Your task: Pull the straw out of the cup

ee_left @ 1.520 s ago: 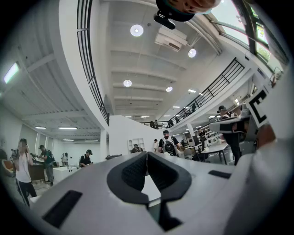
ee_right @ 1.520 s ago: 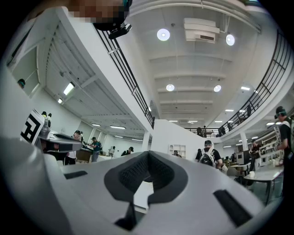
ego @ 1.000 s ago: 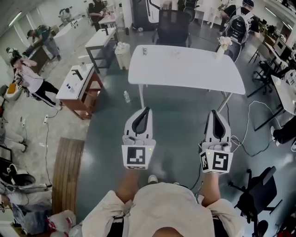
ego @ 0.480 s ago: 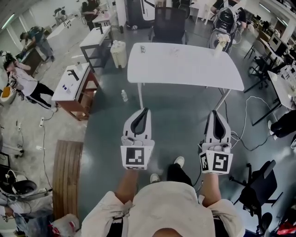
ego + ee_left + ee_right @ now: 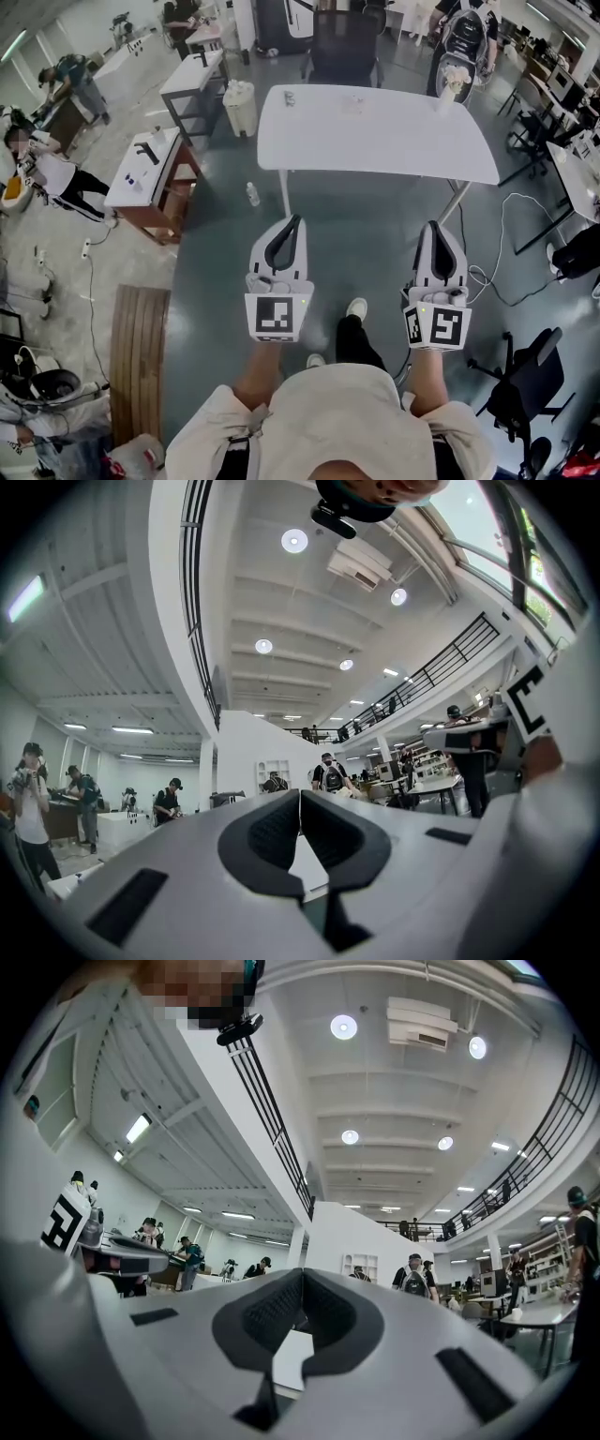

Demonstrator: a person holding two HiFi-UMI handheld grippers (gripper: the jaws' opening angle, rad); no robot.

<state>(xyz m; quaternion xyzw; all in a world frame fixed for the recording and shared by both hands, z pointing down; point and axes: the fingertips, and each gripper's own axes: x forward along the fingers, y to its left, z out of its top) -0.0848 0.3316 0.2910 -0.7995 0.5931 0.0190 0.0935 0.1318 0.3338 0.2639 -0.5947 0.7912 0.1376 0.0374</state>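
The head camera sat above the person's shoulders (image 5: 328, 412) and looked steeply down. It showed the left tool (image 5: 297, 220) close, near centre, the right tool (image 5: 434, 226) at 4 o'clock, and the white counter (image 5: 375, 131) farther off at 12. Each tool's camera rode low behind its own jaws, very near them, facing across the hall and slightly up to the ceiling (image 5: 309, 602). The left gripper view caught the right tool's marker cube (image 5: 534, 691) at 3 o'clock. The right gripper view caught the left tool's marker cube (image 5: 66, 1222) at 9.
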